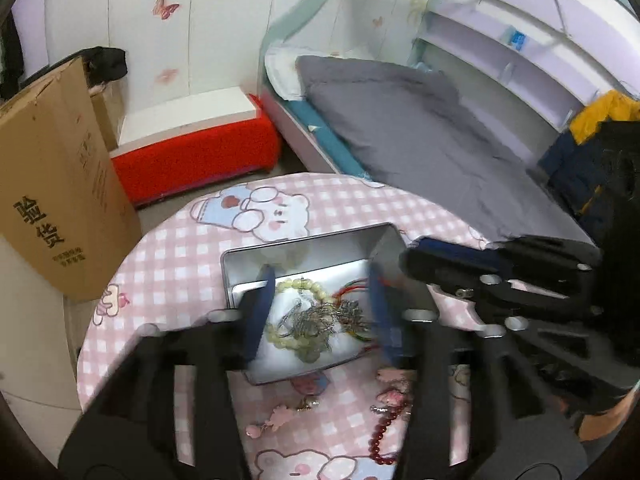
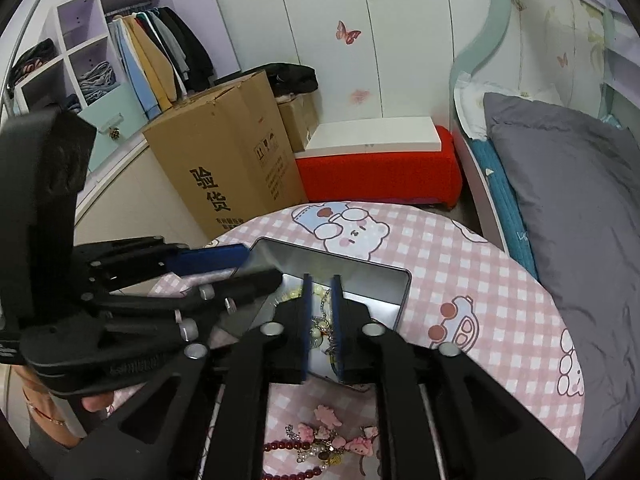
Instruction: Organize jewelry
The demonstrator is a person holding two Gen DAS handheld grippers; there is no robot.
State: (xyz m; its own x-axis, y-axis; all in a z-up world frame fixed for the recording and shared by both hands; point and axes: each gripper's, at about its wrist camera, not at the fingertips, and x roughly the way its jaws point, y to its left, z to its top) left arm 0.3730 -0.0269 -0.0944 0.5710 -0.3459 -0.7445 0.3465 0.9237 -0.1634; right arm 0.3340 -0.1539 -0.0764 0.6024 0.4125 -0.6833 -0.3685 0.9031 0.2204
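Left-wrist view: left gripper (image 1: 320,312) hangs wide open straight over the tin (image 1: 304,248) and its jewelry pile (image 1: 316,320). Right gripper (image 2: 322,320), jaws nearly closed, whether pinching a chain I cannot tell. Loose pieces (image 2: 328,440) lie nearer, on the checked tablecloth (image 2: 480,300); bed (image 2: 560,200) beyond.

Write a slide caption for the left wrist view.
Open left gripper over a metal tin of tangled jewelry on a pink tablecloth.
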